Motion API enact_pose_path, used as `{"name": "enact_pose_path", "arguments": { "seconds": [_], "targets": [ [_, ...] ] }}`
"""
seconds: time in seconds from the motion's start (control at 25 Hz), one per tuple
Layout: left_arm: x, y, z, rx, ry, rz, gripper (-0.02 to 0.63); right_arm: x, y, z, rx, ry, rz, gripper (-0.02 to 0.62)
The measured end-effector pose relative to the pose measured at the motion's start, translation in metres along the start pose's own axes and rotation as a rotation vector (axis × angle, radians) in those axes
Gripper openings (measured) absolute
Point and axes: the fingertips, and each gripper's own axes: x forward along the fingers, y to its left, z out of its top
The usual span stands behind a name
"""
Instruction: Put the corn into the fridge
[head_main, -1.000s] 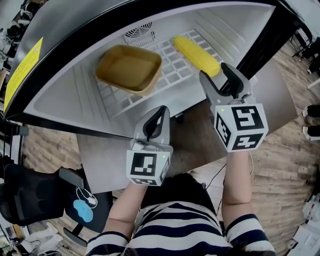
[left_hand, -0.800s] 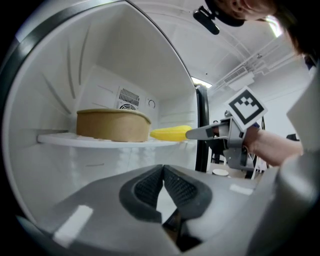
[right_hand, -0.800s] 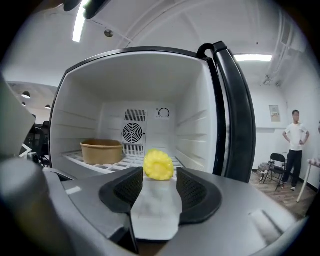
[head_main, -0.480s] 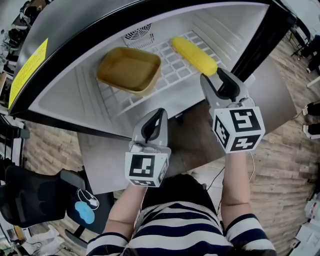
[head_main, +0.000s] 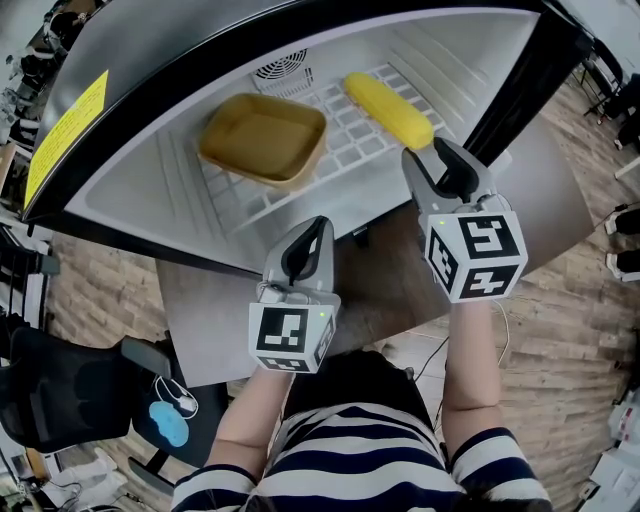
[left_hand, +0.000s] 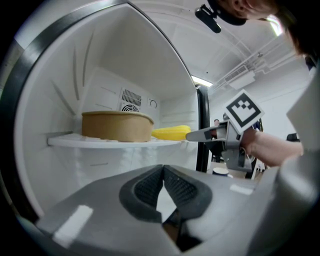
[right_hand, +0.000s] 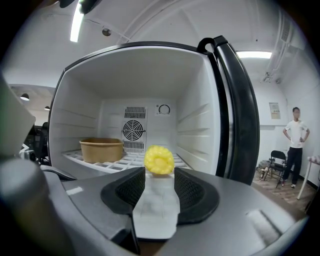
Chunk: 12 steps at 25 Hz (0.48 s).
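Corn (head_main: 388, 108): whole yellow cob, lying flat on white wire shelf (head_main: 345, 145) inside fridge (head_main: 470, 60), sitting at shelf's right side, running front to back; near end being pinched between jaws of right gripper (head_main: 425, 152). Fridge: standing open, showing white interior, black frame

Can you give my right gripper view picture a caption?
The right gripper, jaws just closed on the corn lying on the fridge shelf, brown container to its left.
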Motion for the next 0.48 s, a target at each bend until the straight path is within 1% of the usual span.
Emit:
{"name": "enact_pose_path", "arguments": {
  "seconds": [0.16, 0.48],
  "targets": [
    [-0.002, 0.0, 0.001, -0.01, -0.002, -0.004, 0.0, -0.011, -0.003, -0.004, 0.015, -0.002, -0.009, 0.179],
    [-0.015, -0.007, 0.005, -0.032, 0.002, -0.037, 0.0, -0.043, -0.008, -0.012, 0.054, -0.004, -0.048, 0.161]
  ]
}}
